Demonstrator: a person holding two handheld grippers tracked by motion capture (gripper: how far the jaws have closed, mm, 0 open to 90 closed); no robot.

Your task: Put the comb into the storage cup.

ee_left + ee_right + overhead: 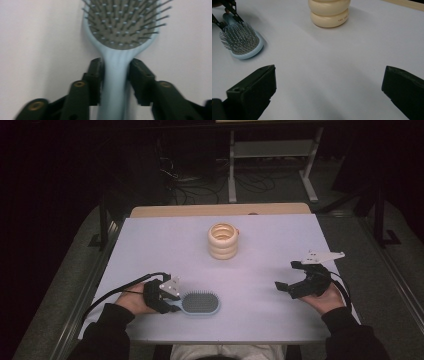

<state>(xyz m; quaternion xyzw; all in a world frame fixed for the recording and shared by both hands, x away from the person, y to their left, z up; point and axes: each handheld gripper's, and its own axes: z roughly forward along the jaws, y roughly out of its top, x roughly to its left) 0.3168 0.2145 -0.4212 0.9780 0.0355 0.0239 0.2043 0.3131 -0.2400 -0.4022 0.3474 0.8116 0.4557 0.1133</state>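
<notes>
My left tongs (115, 65) pinch the brush (120, 37) by its handle, flat on the desk (260, 285), right tongs (292, 277) spread idle; lifted, the heavy head could swivel and slip.

Stack of cream rings (223, 241) standing mid-table, white table (150, 245), cables on floor (200, 187) beyond
</notes>
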